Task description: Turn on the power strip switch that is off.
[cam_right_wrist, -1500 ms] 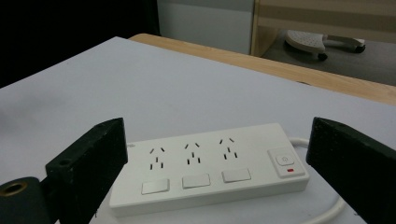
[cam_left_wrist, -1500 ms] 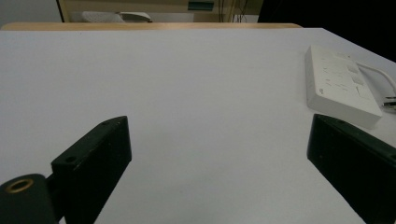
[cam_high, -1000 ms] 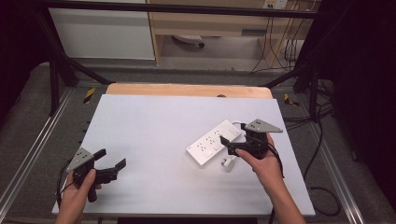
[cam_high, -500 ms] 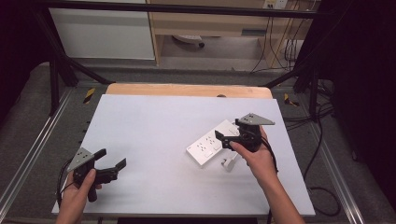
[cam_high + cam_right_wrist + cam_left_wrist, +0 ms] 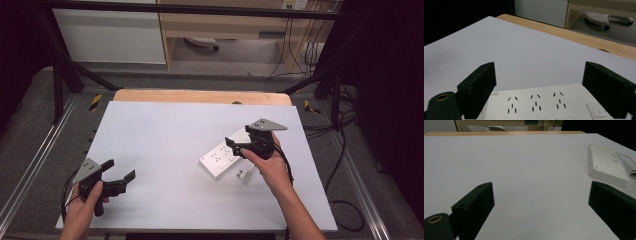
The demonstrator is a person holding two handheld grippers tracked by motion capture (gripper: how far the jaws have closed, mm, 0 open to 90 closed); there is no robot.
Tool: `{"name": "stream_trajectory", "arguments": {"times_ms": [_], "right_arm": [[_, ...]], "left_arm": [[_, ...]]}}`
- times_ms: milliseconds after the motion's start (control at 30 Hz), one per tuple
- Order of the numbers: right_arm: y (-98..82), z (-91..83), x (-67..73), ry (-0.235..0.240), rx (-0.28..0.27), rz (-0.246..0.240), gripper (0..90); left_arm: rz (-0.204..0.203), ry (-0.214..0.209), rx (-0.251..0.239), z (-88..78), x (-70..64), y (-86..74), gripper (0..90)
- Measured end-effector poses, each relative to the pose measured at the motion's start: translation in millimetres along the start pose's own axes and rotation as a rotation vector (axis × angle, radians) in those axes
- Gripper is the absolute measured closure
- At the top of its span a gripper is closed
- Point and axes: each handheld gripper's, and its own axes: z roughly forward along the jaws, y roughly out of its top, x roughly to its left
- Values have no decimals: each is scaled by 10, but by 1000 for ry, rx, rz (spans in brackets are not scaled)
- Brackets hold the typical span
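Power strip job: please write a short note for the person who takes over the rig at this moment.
Right gripper: open, above the white power strip, jaws either side of its socket rows, gripping nothing.
Left gripper: open, at the near left of the table, apart from everything.
The power strip lies flat, right of centre. A small white plug lies on the table by its near end, with no contact to any socket.
Done: nothing gripped or plugged in.
Left: probably to grip the strip or plug and connect them.
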Motion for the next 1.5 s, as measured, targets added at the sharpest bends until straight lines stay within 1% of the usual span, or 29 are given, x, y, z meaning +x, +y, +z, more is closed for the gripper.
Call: {"name": "stream_trajectory", "arguments": {"times_ms": [433, 500, 533, 733, 767, 933, 1000, 1100, 1133, 1167, 1267, 1400, 1500], "right_arm": [[27, 36, 23, 10, -1, 11, 131], [30, 41, 26, 9, 3, 14, 126], [36, 57, 26, -7, 1, 21, 117], [55, 108, 54, 7, 6, 33, 64], [59, 119, 62, 11, 11, 27, 57], [70, 159, 112, 22, 21, 25, 54], [74, 194, 149, 32, 27, 12, 61], [74, 218, 173, 34, 31, 7, 72], [74, 230, 183, 38, 33, 3, 76], [74, 253, 204, 42, 39, -1, 99], [71, 287, 236, 52, 44, -3, 108], [64, 313, 256, 57, 48, -8, 116], [58, 331, 270, 60, 51, -12, 139]], "left_arm": [[2, 2, -3, -4, 2, 3, 63], [0, 4, -6, -4, 0, 3, 63], [1, 5, -5, -7, 2, 5, 63], [0, 7, -6, -9, 3, 6, 62], [0, 7, -7, -10, 4, 6, 59], [0, 6, -8, -10, 5, 8, 58], [-2, 6, -6, -12, 2, 8, 58], [-1, 5, -4, -10, 1, 7, 58], [-1, 6, -4, -10, 1, 8, 58], [0, 5, -4, -10, 1, 8, 58], [1, 7, -4, -12, 2, 8, 58], [0, 6, -4, -10, 2, 7, 58], [1, 6, -4, -10, 0, 8, 58]]}}
